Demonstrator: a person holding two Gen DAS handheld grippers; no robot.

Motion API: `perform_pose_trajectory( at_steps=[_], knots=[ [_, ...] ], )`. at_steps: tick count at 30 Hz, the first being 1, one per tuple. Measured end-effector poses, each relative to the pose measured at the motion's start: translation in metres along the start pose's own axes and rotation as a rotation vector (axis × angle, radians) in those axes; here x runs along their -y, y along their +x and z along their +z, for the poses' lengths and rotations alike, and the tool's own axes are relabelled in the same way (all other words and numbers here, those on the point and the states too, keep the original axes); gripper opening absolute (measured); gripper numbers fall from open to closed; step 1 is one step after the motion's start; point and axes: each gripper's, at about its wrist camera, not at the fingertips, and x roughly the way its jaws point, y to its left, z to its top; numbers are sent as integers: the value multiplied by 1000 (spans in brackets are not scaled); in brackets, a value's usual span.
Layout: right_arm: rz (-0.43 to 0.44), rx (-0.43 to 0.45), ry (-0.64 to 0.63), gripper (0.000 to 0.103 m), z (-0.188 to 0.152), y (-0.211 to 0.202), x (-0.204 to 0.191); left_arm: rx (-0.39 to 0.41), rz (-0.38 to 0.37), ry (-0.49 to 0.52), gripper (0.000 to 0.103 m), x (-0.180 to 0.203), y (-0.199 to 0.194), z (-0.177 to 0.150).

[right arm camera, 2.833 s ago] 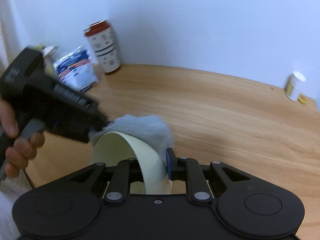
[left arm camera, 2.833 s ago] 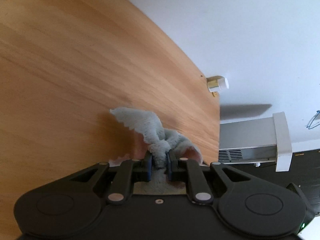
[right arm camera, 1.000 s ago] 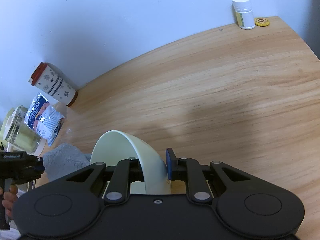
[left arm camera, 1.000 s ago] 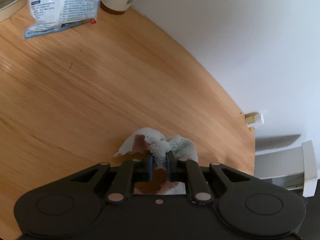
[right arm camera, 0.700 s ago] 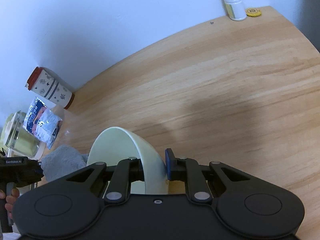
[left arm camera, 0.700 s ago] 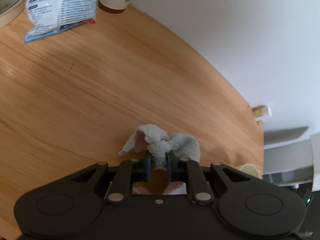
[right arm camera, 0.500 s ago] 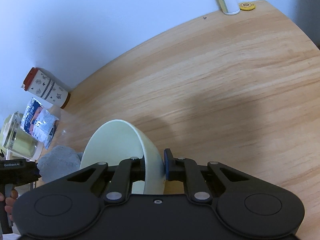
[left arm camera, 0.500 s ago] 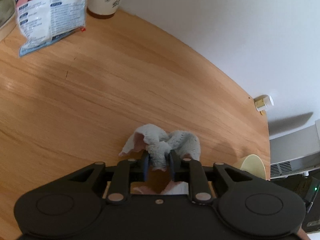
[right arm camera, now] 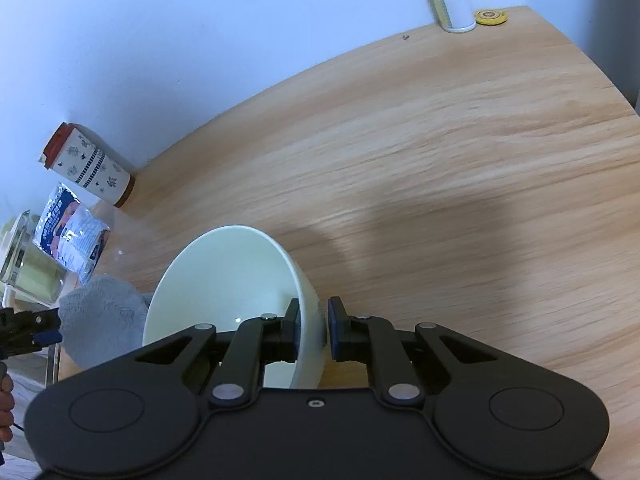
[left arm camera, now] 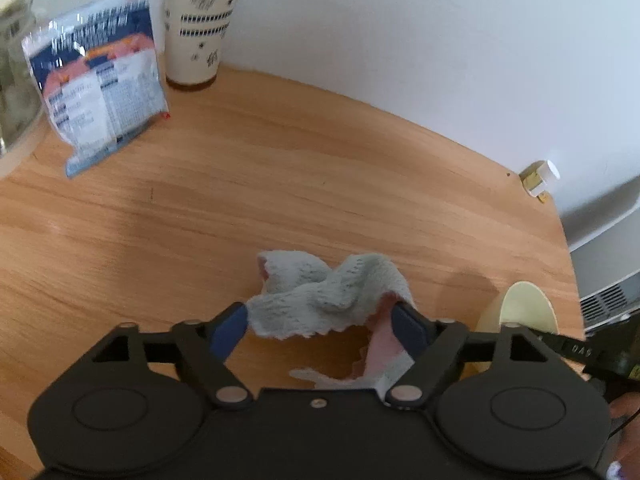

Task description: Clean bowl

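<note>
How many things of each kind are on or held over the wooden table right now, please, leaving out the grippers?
Bowl: 1
Cloth: 1
Patterned cup with a red lid: 1
Snack packet: 1
Glass jar: 1
White pill bottle: 1
Small yellow disc: 1
Total: 7

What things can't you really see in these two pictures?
- The bowl's underside: right wrist view, hidden by the right claw and the bowl's own wall.
- The cloth's near end: left wrist view, hidden behind the left claw's body.
- Print on the snack packet: left wrist view, blurred.
- The glass jar: cut off by the left edge.
- The pill bottle's label: too small to read.
</note>
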Motion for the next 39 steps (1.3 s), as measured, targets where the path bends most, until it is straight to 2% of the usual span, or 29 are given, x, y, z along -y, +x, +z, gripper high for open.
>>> perform_pose_trajectory(
  at_steps=[2,3,4,9,12,15,17,19,22,26,29,33,35,39],
  knots=[
    [-14,12,-20,21,0,-4,-1,6,15,18,94,7,-5,-3],
    [-18,15,-26,28,-1,-6,-1,13,24,29,101,11,-9,-5],
    [-21,18,-32,38,-1,-9,-2,20,31,36,102,15,-12,-6],
    [-47,25,-56,68,-6,-22,-1,42,42,60,102,35,-28,-14],
    [-70,47,-114,72,-11,-34,-4,38,38,62,102,48,-36,-18],
    [-75,57,-135,84,-16,-49,-6,36,69,71,103,64,-45,-22],
    [-78,68,-145,87,-18,-58,-6,30,101,74,103,74,-50,-24],
    [-79,84,-174,97,-22,-72,-9,32,121,79,103,85,-58,-28],
    [-89,101,-203,103,-25,-91,-13,58,105,89,103,102,-75,-39],
    [-83,92,-184,103,-28,-115,-18,69,91,68,103,112,-92,-47],
    [-86,70,-191,103,-30,-133,-23,84,108,90,103,122,-108,-51],
    [-116,78,-236,103,-35,-158,-37,108,162,138,103,133,-129,-52],
    [-131,101,-230,103,-38,-174,-44,117,190,165,103,138,-138,-52],
    [-142,91,-220,103,-42,-190,-56,120,236,221,103,141,-148,-52]
  ],
)
